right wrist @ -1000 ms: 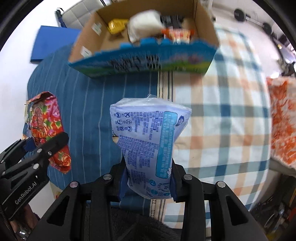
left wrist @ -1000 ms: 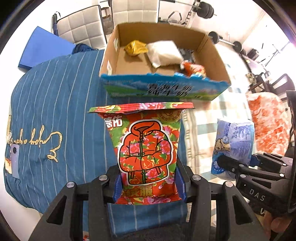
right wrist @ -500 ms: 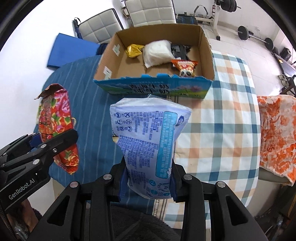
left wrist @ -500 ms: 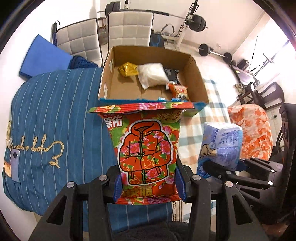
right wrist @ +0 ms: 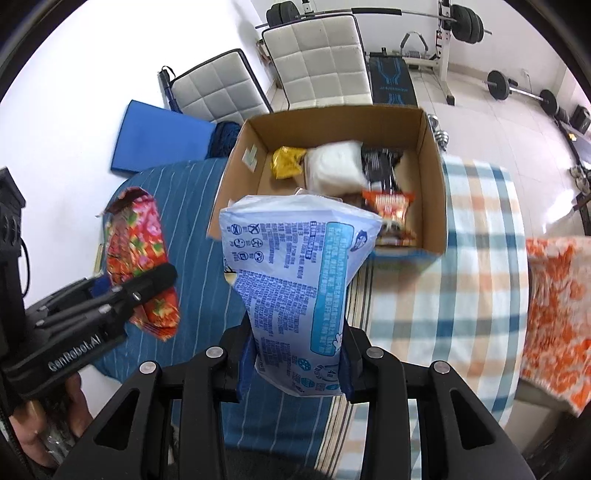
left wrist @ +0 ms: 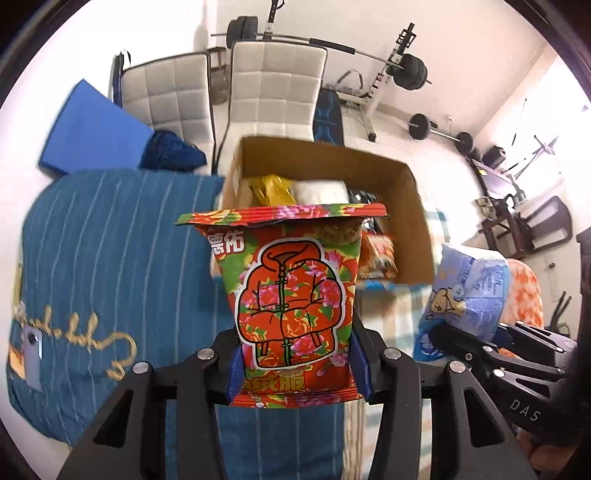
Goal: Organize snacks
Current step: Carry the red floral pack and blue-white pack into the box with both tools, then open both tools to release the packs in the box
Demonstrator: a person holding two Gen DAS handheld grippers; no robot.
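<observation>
My left gripper (left wrist: 297, 369) is shut on a red floral snack bag (left wrist: 291, 295), held upright above the table. My right gripper (right wrist: 295, 363) is shut on a pale blue snack bag (right wrist: 295, 280), also upright. Both bags hang in front of an open cardboard box (right wrist: 430, 147) that holds a yellow packet (right wrist: 286, 162), a white bag (right wrist: 336, 168), a dark packet (right wrist: 380, 162) and an orange packet (right wrist: 389, 206). Each gripper shows in the other's view: the blue bag (left wrist: 465, 295) to the right, the floral bag (right wrist: 138, 251) to the left.
The table carries a blue striped cloth (left wrist: 110, 240) on the left and a plaid cloth (right wrist: 472, 258) on the right. An orange patterned cloth (right wrist: 557, 314) lies at far right. Two white chairs (right wrist: 321, 62), a blue mat (right wrist: 155, 136) and weight equipment (right wrist: 465, 26) stand behind.
Both grippers rose and drew back with their bags. The box now appears farther off and lower, and more of the room behind it shows.
</observation>
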